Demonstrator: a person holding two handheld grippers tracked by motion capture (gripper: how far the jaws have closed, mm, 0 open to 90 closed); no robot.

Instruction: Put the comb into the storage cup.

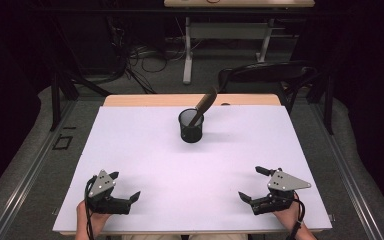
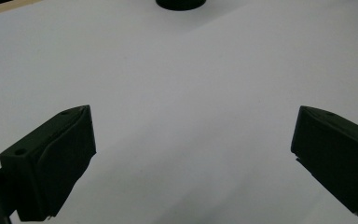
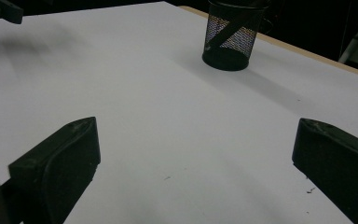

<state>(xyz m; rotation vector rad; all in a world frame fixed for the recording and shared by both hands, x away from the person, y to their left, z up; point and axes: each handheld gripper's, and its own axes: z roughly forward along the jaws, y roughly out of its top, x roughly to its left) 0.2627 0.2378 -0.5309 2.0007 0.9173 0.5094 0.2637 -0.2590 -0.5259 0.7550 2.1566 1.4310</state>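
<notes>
The desk (image 1: 145, 150) is topped by a large white sheet that covers nearly all of it; a strip of light wood shows along the far edge. A black mesh cup (image 1: 191, 125) stands upright on the white surface near the middle of the far edge, a little in from it. A dark, long object (image 1: 203, 105) leans inside the cup, its upper end tilted toward the far right corner. The cup casts a soft shadow on the sheet.
</notes>
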